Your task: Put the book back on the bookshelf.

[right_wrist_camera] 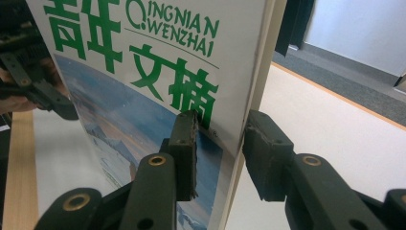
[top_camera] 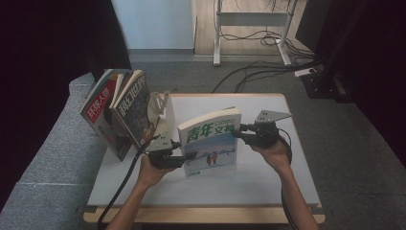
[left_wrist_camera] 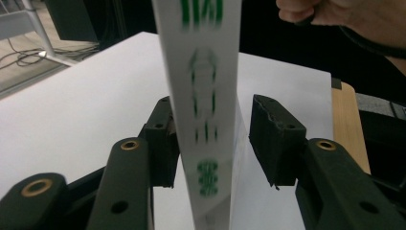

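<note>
Two hands, two grippers, one magazine in work; two more magazines parked in one rack.

Nearest, at 6 o'clock of the table (top_camera: pixel 268 191): two forearms entering from the bottom edge of the high view. Left gripper (top_camera: pixel 178 158) at about 8 o'clock of the table centre, held in the left hand (top_camera: pixel 152 173), one cable trailing off toward 7 o'clock. Left gripper view: jaws set either side of the white spine of the green-titled magazine (left_wrist_camera: pixel 203 96); left pad (left_wrist_camera: pixel 160 141) touching the spine, right pad (left_wrist_camera: pixel 273 136) standing just clear, a gap visible. Grip not closed, jaws apart.

Centre of table: green-titled magazine (top_camera: pixel 210 141) standing upright on its lower edge, cover facing 6 o'clock, snow-scene picture on lower half.

Right gripper (top_camera: pixel 242 131) at 3 o'clock of that magazine, held in the right hand (top_camera: pixel 274 152), one grey three-cornered plate on top. Right gripper view: jaws straddling the magazine's open page edge (right_wrist_camera: pixel 143 86); one pad lying against the front cover, other pad behind the back, close to the pages. Whether fully clamped: cannot tell.

Farther, at 10 o'clock: one white rack (top_camera: pixel 163 112) on the table's left side, two magazines leaning in it toward 11 o'clock, red-covered magazine (top_camera: pixel 101 115) outermost, dark-covered magazine (top_camera: pixel 135 108) beside it, touching.
</note>
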Tool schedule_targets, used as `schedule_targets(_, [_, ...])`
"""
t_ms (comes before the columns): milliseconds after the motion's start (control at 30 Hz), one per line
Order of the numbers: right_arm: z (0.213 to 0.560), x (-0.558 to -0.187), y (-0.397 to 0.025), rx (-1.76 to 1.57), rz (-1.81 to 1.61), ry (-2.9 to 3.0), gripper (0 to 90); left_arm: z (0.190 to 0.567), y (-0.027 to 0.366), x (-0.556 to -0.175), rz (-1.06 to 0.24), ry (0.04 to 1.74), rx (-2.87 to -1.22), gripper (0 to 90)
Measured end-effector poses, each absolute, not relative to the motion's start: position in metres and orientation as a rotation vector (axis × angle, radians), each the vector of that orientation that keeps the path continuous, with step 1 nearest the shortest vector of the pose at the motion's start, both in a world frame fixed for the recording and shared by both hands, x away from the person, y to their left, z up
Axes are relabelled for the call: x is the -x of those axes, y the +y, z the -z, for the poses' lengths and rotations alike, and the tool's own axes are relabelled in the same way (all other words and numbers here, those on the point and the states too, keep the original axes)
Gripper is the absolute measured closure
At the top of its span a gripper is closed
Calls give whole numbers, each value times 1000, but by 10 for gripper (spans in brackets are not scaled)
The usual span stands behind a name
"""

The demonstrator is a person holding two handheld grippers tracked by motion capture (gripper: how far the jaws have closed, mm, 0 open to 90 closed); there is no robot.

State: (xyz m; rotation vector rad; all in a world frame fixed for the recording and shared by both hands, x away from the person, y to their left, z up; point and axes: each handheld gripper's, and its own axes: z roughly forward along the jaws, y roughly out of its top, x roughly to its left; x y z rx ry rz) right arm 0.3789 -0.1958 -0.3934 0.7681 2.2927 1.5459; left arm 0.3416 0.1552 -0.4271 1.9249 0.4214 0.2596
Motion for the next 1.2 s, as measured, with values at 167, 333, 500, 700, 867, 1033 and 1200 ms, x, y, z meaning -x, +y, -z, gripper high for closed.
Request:
schedule_targets(167, [393,-379,-195,-766,-1541,2296,644,412,153,-345,-248,425,-1915,537])
schedule_targets(333, [393,-379,-195,-766,-1539,2295,643,397,150,-348,-252,426,-1922,545])
schedule_targets(500, [393,-380,-195,-768,-1539,2294,642,381,148,-352,-272,420,-1904,558])
schedule_targets(700, [394,-381,-194,-772,-1534,2291,640,369,140,-355,-308,446,-1921,629])
schedule_targets(867, [394,-381,-194,-766,-1496,2294,628,368,139,-355,-303,453,-1924,724])
schedule_targets(1033, [395,-378,-200,-783,-1459,2281,587,368,140,-355,-297,434,-1931,729])
schedule_targets(1200, [400,-374,-215,-841,-1419,2262,531,366,141,-355,-280,430,-1939,730])
